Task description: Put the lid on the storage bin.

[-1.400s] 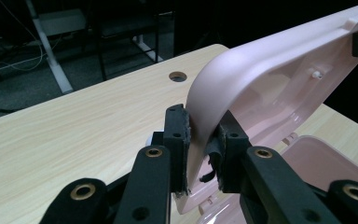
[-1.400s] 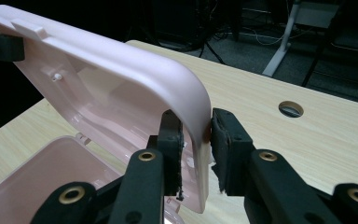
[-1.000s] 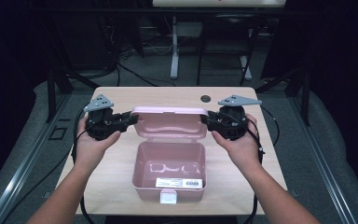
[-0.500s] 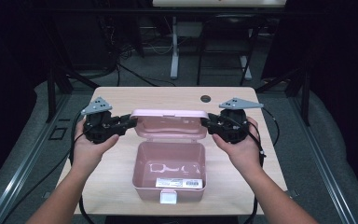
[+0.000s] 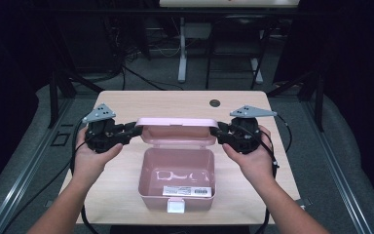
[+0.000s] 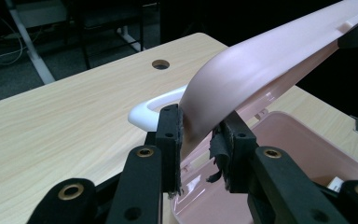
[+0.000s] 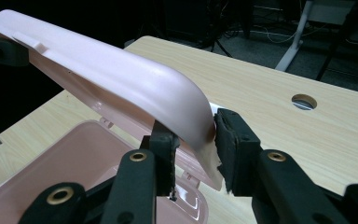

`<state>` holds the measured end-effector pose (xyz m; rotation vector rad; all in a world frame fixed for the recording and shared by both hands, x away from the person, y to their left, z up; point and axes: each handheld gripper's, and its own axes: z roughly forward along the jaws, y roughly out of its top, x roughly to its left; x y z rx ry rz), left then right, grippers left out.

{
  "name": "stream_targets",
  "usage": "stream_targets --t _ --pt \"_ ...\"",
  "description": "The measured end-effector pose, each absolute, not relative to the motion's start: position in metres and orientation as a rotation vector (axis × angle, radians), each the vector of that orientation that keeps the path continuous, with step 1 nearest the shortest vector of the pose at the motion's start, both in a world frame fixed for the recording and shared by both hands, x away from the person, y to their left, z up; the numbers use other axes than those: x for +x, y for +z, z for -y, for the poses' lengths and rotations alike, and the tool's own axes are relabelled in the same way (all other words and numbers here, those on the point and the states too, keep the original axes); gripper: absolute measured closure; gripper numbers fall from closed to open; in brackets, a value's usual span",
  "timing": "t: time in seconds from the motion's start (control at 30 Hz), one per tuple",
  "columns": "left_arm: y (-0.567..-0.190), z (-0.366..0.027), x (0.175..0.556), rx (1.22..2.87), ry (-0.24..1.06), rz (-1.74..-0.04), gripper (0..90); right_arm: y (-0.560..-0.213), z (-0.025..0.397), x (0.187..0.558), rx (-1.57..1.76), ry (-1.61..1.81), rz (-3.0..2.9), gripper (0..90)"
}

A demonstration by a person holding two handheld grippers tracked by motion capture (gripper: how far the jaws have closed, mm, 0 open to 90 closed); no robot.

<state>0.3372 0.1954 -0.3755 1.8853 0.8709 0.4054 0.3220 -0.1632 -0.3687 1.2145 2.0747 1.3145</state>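
A pink box [image 5: 177,178] sits on the wooden table [image 5: 175,105], near the front edge and in the middle. Its lid [image 5: 175,127] is up, tilted over the back of the box.

The left gripper [image 5: 135,130] pinches the left end of the lid — in the left gripper view its two black jaws are squeezed on the pink corner [image 6: 200,116]. The right gripper [image 5: 218,130] pinches the right end the same way, with the pink edge [image 7: 191,121] caught between its jaws.

A white handle [image 6: 151,108] pokes out behind the lid, close to the table. The box has a white label [image 5: 189,191] and a white latch [image 5: 176,206] on its front. A small round hole [image 5: 215,103] is in the table, farther back.
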Motion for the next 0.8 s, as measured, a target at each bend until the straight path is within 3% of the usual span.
stream_targets --t 0.8 --pt "-0.3736 -0.1992 0.3299 1.869 0.417 -0.866 74.0 -0.3717 0.1638 0.3225 1.216 1.352 -2.053 68.3"
